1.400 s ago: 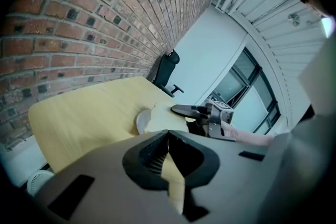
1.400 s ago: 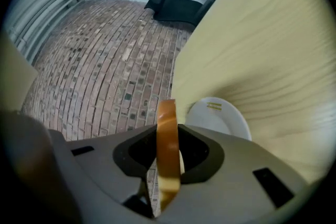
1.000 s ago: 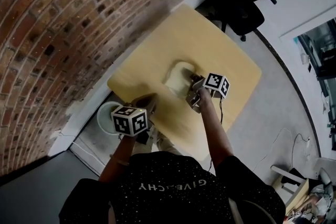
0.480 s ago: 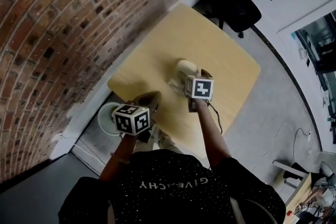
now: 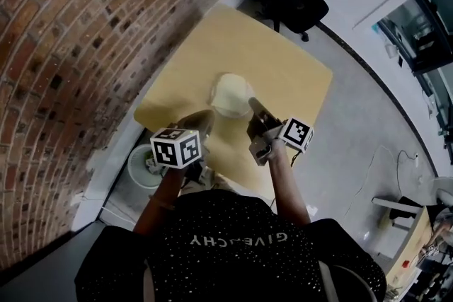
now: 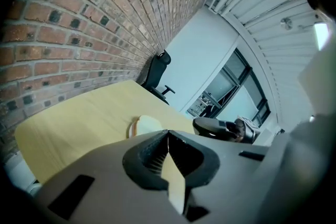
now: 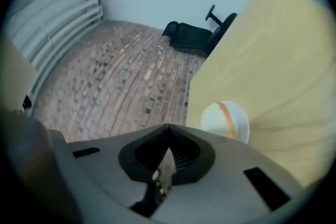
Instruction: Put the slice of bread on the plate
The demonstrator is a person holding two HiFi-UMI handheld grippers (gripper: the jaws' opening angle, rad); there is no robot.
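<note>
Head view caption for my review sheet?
Bread slice on its plate on the table; left gripper and right gripper shut, empty, nearer the person.

One legible print is found: "GIVENCHY", in white capitals across the back of the black shirt (image 5: 233,262), seen upside down in the head view. Black-and-white square markers are carried on the left cube (image 5: 175,150) of the left gripper (image 5: 200,118) and the right cube (image 5: 298,134) of the right gripper (image 5: 253,105): patterns only, no letters or digits. Nothing readable is found in either gripper view.
</note>
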